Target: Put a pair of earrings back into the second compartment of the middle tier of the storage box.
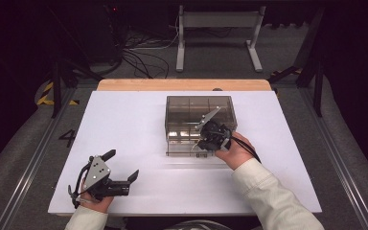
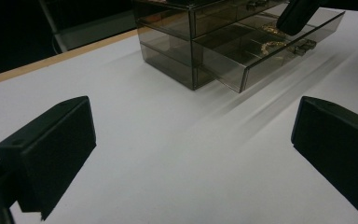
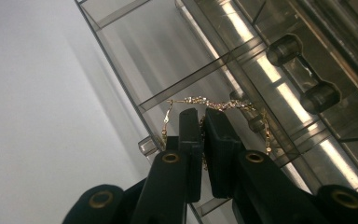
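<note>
Pinching gold chain [image 3: 214,105] over open drawer [image 3: 135,51], right tongs [image 3: 201,116] closed, left tongs [image 2: 191,154] wide.

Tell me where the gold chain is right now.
In the right gripper view the gold chain hangs pinched in the right gripper, over the pulled-out lower drawer of the smoky clear box, near the drawer's front wall.

A white table [image 1: 139,120] carries a smoky clear drawer box [image 1: 199,110], its lower drawer [image 1: 191,149] pulled out toward the person.
</note>
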`<action>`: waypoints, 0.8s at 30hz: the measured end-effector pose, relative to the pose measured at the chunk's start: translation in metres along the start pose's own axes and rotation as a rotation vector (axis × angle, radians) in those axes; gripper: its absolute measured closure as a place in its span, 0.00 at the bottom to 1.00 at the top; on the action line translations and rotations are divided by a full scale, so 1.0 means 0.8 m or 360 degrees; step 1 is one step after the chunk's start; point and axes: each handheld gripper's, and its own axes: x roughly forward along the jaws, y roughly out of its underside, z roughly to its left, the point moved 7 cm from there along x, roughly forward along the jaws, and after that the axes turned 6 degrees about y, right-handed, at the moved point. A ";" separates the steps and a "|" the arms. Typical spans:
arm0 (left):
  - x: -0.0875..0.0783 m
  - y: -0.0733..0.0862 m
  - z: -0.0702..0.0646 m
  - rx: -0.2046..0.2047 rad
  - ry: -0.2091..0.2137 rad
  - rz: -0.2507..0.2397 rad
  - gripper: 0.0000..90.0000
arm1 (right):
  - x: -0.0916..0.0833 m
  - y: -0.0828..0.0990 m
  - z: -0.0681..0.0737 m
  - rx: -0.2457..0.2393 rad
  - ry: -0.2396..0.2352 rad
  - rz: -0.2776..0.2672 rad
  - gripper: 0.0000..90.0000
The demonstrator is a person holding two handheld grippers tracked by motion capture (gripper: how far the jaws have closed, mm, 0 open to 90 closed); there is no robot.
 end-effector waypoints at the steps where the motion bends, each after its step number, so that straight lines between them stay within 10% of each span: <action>1: 0.000 0.000 0.000 -0.0002 0.0000 0.0000 0.01 | 0.000 0.000 0.000 0.0002 0.0000 0.0001 0.95; 24: 0.002 0.000 0.000 0.0000 0.0002 0.0007 0.01 | -0.020 -0.006 -0.002 -0.0007 0.0032 -0.0122 0.91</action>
